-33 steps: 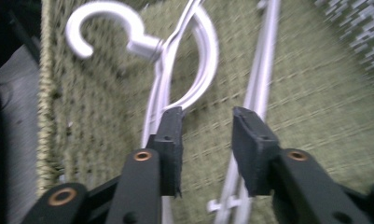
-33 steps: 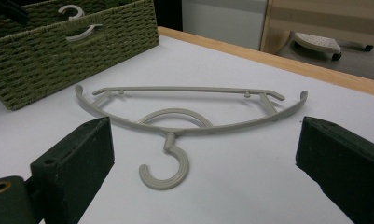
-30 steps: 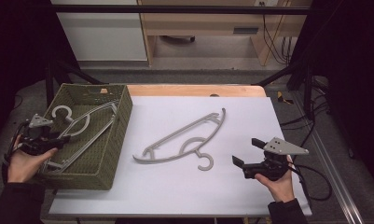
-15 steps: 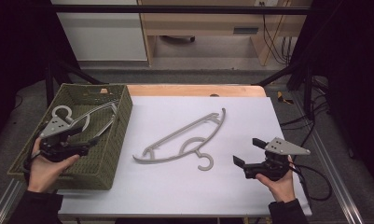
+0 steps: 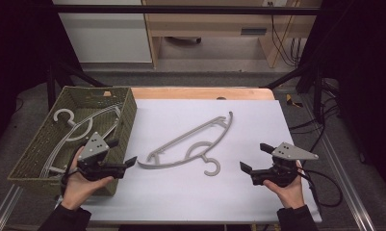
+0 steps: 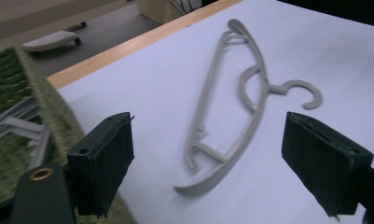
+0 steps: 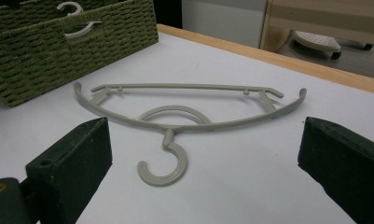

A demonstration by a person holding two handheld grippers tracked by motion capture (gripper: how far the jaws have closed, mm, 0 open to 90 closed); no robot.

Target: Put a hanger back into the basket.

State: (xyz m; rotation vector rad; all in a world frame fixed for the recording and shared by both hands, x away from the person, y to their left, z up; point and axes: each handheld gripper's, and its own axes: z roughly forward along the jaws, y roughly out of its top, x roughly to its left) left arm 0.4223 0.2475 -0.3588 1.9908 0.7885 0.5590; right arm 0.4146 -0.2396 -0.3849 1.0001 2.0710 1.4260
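Observation:
A grey plastic hanger (image 5: 190, 144) lies flat on the white table top, its hook toward the near edge. My left gripper (image 5: 123, 153) is open and empty over the near right corner of the green woven basket (image 5: 36, 144), jaws pointing at the hanger's left end. In the left gripper view the hanger (image 6: 254, 93) lies ahead between the spread jaws of the left gripper (image 6: 208, 140). My right gripper (image 5: 254, 157) stands open and empty to the right of the hook. The right gripper view has the hanger (image 7: 222, 123) straight ahead of the right gripper (image 7: 205, 149).
More grey hangers (image 5: 80, 127) lie inside the basket at the table's left; one hook (image 7: 77, 25) rises over the basket's (image 7: 58, 60) rim. A wooden table edge (image 5: 200, 93) runs along the back. Cables (image 5: 325, 185) trail off the near right corner.
My left gripper has come out of the basket, moving right and nearer over the basket's near right corner toward the hanger on the table. The right gripper has stayed put.

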